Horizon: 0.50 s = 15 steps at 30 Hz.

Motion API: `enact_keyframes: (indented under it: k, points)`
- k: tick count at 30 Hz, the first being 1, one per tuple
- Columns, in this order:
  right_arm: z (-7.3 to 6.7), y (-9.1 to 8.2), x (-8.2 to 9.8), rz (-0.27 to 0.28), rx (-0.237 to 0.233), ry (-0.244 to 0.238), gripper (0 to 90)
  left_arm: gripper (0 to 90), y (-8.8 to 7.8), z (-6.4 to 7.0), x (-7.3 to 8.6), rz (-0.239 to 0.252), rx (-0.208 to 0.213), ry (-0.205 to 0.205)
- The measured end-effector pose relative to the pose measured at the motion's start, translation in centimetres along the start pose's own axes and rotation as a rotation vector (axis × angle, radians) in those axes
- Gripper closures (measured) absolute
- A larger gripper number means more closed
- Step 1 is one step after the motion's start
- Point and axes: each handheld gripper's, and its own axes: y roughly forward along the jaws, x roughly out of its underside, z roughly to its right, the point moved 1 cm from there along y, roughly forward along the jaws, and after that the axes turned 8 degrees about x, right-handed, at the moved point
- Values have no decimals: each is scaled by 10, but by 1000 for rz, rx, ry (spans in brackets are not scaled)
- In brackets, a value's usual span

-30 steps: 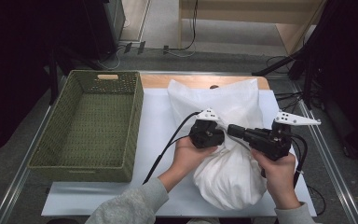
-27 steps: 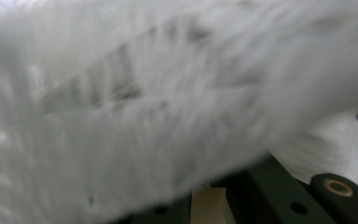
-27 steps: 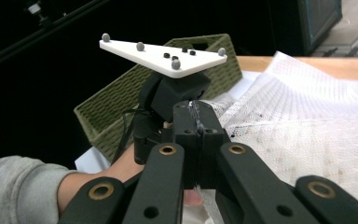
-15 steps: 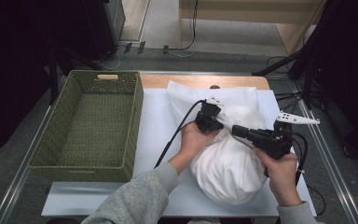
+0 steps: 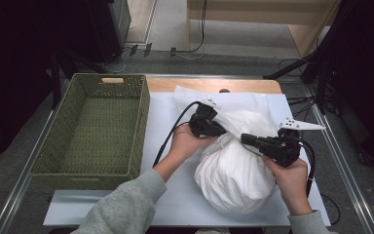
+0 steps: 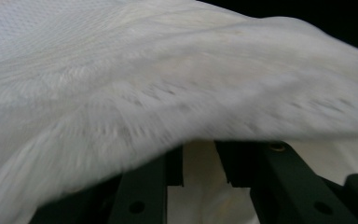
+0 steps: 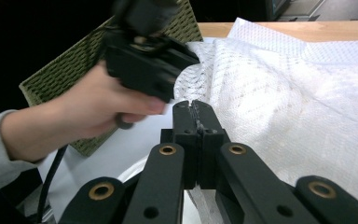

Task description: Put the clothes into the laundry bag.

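Observation:
A white mesh cloth bundle lies on the white table sheet, its loose top spread toward the far edge. My left gripper lies at the bundle's gathered neck; its jaws have just been opening. They stand slightly apart in the left gripper view, with white cloth draped over the tips. My right gripper comes in from the right, shut on a fold of the cloth at the neck. The left gripper and its hand are close ahead of it.
A green woven basket stands empty on the left part of the table. A wooden strip runs along the far edge. Black cables trail from both grippers across the sheet.
My left gripper has moved from the top of the bundle toward the far side and a little left, and its jaws have parted. The right gripper has barely shifted.

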Motion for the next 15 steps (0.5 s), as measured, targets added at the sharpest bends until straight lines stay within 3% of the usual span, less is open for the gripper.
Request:
enact_keyframes:
  k: [2,6,11,15]
  points:
    - [0,1,0,-4,0,3,900,651,-11,6,2,-9,-3,13]
    - [1,3,1,-15,1,6,897,442,-32,18,8,17,42,12]
    - [0,6,2,-32,25,-15,897,382,-51,36,28,16,56,19]
    - [-2,8,2,-35,30,-28,897,381,-59,47,49,15,57,-5]
